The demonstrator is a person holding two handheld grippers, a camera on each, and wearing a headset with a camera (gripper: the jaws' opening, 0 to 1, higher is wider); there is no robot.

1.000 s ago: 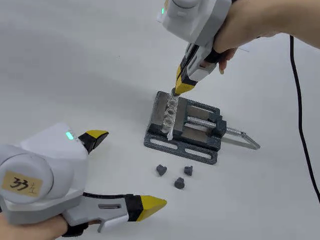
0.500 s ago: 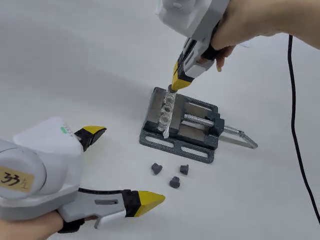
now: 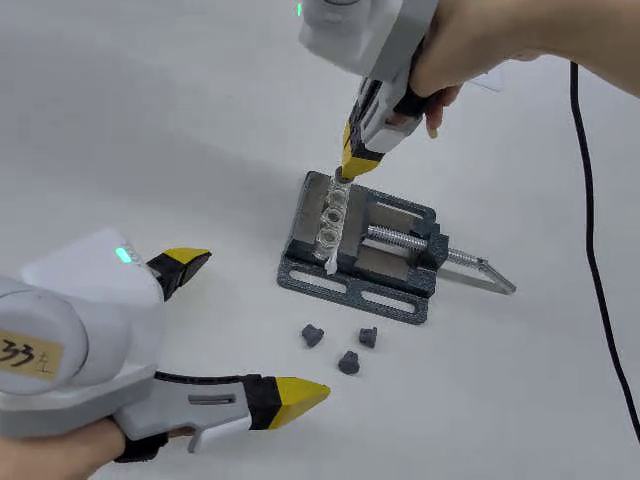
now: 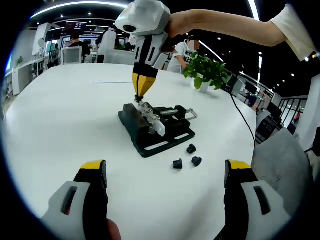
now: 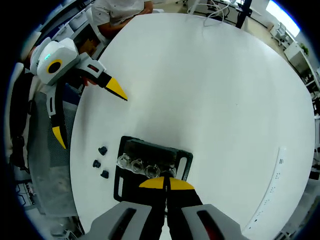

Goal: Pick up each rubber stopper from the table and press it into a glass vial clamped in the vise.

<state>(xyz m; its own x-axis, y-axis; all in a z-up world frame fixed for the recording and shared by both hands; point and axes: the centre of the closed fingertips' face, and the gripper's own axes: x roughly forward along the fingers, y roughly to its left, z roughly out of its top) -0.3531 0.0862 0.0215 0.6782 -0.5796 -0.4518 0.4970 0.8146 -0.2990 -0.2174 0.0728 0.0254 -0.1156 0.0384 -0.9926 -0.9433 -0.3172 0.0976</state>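
A dark metal vise [image 3: 400,262] clamps a row of glass vials [image 3: 333,220]. My right gripper [image 3: 345,172] comes down from above with its jaws shut, its yellow tips on a small dark stopper [image 3: 342,178] at the mouth of the farthest vial. In the right gripper view the shut right gripper [image 5: 165,183] covers that vial at the end of the row of vials [image 5: 137,165]. Three loose rubber stoppers [image 3: 345,345] lie on the table in front of the vise. My left gripper [image 3: 250,330] hovers open and empty at the lower left, well short of the stoppers [image 4: 189,157].
The vise's screw handle [image 3: 480,270] sticks out to the right. A black cable [image 3: 590,230] runs down the right side of the white table [image 3: 150,120]. In the left gripper view a potted plant [image 4: 207,72] and people stand beyond the table's far edge.
The head camera has shifted a little. The right gripper's tips stay at the farthest vial; the left gripper holds open in much the same place.
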